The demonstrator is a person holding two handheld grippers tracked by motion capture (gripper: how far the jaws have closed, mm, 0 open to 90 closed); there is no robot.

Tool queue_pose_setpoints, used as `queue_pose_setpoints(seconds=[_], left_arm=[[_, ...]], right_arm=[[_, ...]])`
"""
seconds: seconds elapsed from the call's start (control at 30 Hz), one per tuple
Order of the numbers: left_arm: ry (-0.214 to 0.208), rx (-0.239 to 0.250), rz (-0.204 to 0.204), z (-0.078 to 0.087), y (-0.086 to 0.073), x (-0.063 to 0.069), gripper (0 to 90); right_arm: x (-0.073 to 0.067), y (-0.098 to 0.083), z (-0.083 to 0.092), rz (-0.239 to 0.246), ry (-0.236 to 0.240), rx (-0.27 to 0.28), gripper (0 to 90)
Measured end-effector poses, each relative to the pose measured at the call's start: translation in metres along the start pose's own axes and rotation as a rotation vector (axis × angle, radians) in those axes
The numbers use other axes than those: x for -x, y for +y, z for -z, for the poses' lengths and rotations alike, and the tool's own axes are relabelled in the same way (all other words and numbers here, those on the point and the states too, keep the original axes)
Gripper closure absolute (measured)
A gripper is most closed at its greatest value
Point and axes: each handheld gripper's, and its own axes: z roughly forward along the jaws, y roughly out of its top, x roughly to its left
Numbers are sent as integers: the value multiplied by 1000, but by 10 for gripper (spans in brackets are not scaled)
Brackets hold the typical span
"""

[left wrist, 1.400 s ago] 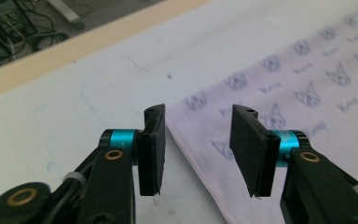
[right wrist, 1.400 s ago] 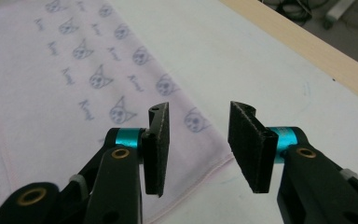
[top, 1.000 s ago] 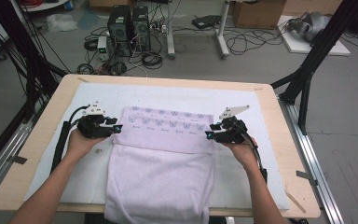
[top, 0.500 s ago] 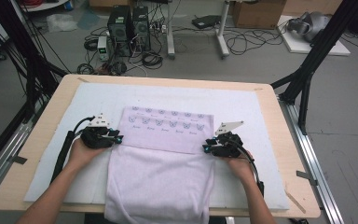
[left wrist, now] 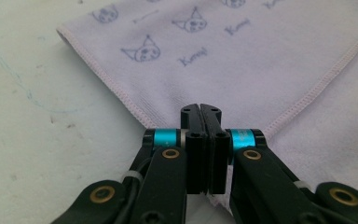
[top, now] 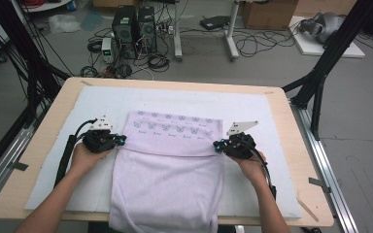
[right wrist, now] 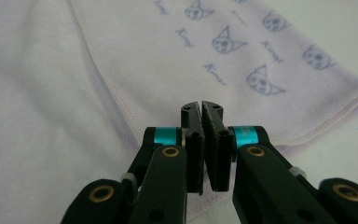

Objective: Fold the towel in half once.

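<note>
Both claws had just been closing and sat pressed together on the towel point(top: 170, 165): my left gripper point(left wrist: 200, 109) pinched the towel's edge where the folded-back printed flap met the plain layer, and my right gripper point(right wrist: 201, 106) pinched the matching spot on the other side. I judged the step as a second fold. To do it well I'd lift both hands evenly, keep the cloth taut between the claws, and carry the fold line straight so the hems lined up. Past the jaw tips lay the printed flap point(top: 175, 128), flat on the white mat point(top: 272, 121). How many layers each claw caught was hidden by the jaws. Towel's near end hung off the table point(top: 311, 213) edge, cut off in the high view.
</note>
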Motion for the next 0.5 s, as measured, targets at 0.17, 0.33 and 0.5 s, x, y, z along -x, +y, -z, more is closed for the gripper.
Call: queue_pose_setpoints(seconds=[0.17,0.33,0.5], left_arm=[[-3,42,9,10,8,1,884],[-1,45,27,17,10,-3,882],[-1,53,20,22,12,-1,882]], right_arm=[[1,10,10,18,-6,19,876],[1,16,18,19,-7,33,875],[-1,15,19,22,-5,23,875]])
